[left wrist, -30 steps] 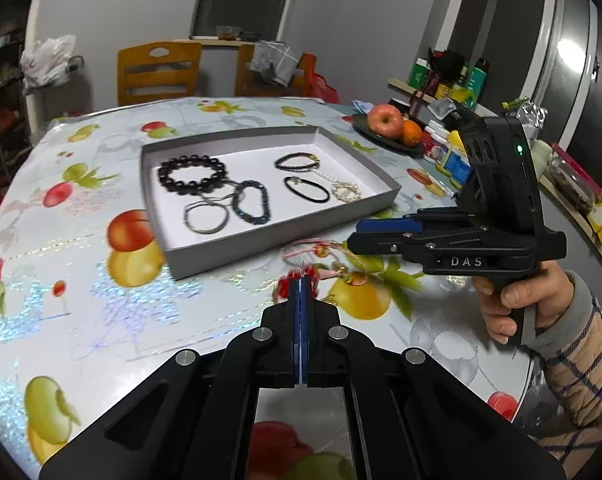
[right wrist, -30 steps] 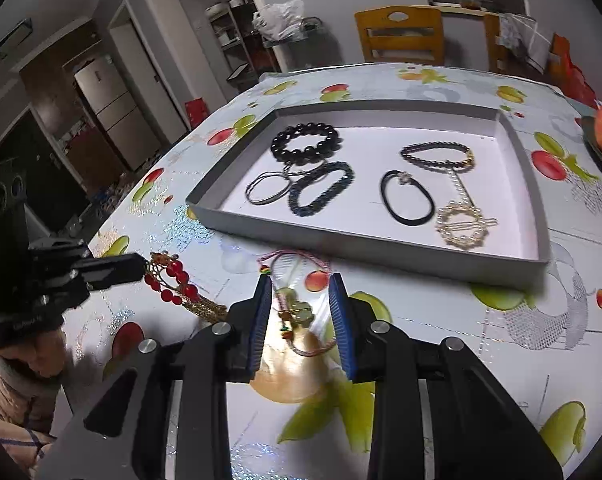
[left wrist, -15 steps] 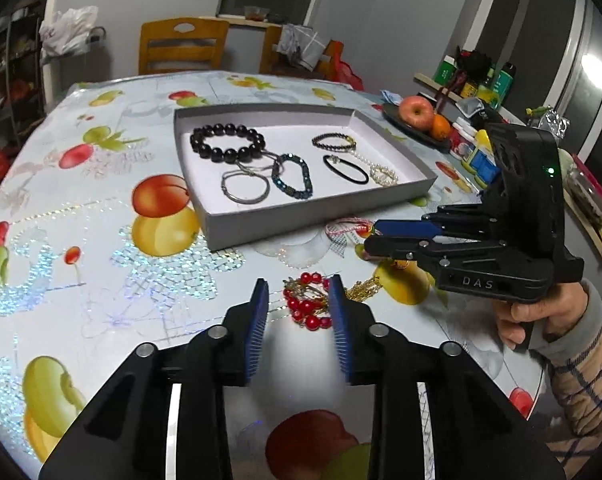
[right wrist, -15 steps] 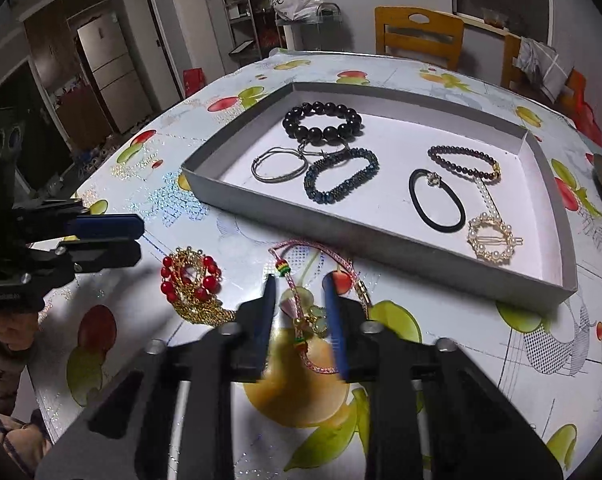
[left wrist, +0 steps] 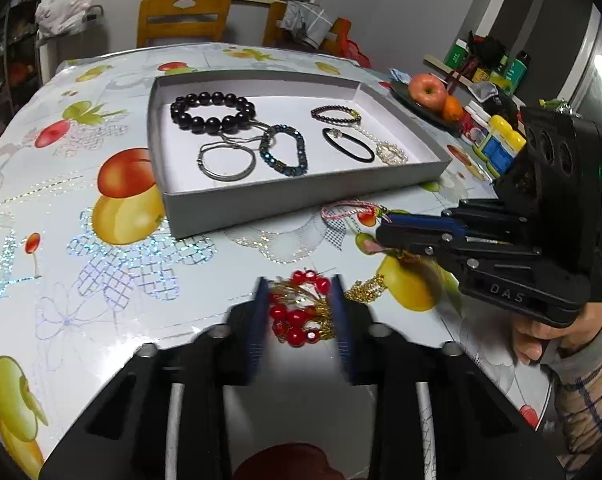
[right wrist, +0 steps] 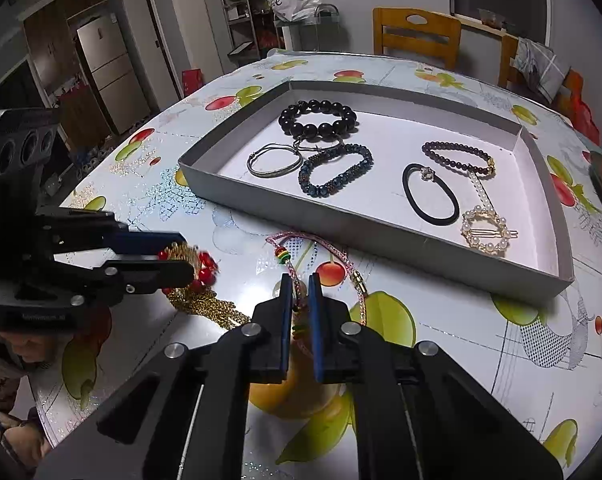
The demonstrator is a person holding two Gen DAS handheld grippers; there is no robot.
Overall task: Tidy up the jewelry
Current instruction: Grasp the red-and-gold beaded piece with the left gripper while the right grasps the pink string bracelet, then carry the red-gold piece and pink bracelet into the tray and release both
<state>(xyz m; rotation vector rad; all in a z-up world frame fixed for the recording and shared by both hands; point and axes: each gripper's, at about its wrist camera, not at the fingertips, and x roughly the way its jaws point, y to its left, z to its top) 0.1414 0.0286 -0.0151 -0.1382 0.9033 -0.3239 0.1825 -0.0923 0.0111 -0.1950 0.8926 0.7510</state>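
A red-bead and gold-chain bracelet (left wrist: 297, 320) lies on the fruit-print tablecloth. My left gripper (left wrist: 299, 284) straddles it, jaws closing, pads beside the beads without clearly pressing. In the right wrist view that left gripper (right wrist: 181, 254) comes in from the left over the same bracelet (right wrist: 205, 268). A pink cord bracelet (right wrist: 297, 240) lies before the grey tray (right wrist: 341, 232). My right gripper (right wrist: 301, 280) is closing on its cord, with only a narrow gap left. The tray (left wrist: 261, 204) holds a black bead bracelet (left wrist: 213, 114), a silver bangle (left wrist: 227, 162) and a blue bracelet (left wrist: 285, 152).
Also in the tray are a thin dark bracelet (left wrist: 335, 114), a black hair tie (left wrist: 349, 148) and a pearl clip (left wrist: 391, 154). A plate with fruit (left wrist: 427, 88) and small bottles (left wrist: 497, 144) stand at the right. Wooden chairs (left wrist: 183, 18) stand behind the table.
The left gripper let go of the red-bead bracelet, which now lies on the table, then sank around it, its jaws narrowing slightly. The right jaws narrowed steadily around the pink cord.
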